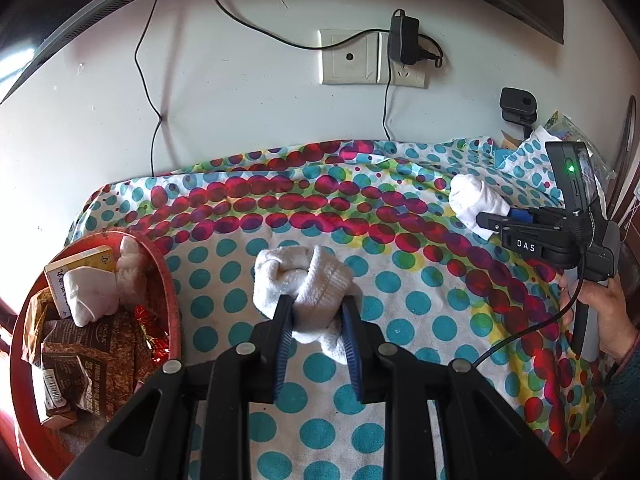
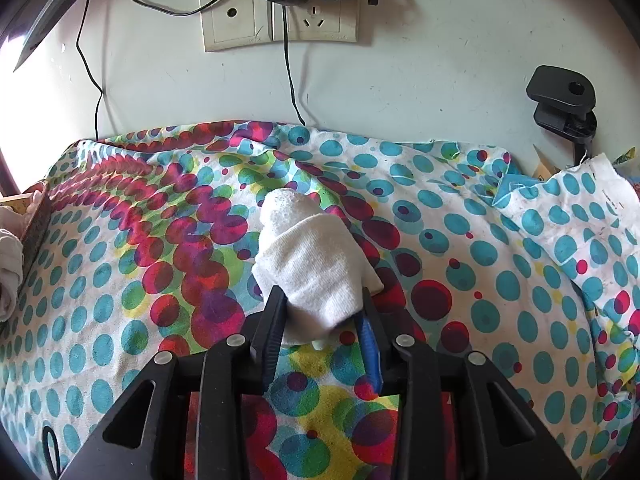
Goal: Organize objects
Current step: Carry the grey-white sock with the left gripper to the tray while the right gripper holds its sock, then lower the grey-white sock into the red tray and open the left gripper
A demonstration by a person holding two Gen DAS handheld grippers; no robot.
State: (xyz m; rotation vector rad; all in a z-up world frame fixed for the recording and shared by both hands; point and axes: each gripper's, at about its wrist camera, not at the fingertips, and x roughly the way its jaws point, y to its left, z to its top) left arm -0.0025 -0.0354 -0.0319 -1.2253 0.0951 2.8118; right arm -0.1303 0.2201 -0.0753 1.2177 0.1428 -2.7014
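My left gripper [image 1: 316, 308] is shut on a white rolled sock bundle [image 1: 304, 280] just above the polka-dot cloth [image 1: 400, 320]. My right gripper [image 2: 324, 300] is shut on a second white rolled sock [image 2: 312, 256] over the cloth [image 2: 480, 260]; it also shows in the left wrist view [image 1: 496, 220], far right, with its sock [image 1: 474, 198]. A red round basket [image 1: 170, 280] at the left holds two more white sock bundles [image 1: 90, 292], a box and snack packets.
The white wall [image 1: 240, 100] behind has sockets with a plugged black adapter [image 1: 404, 38] and hanging cables. A black clamp mount [image 2: 560, 104] stands at the back right. The basket's edge [image 2: 36, 216] shows at the left of the right wrist view.
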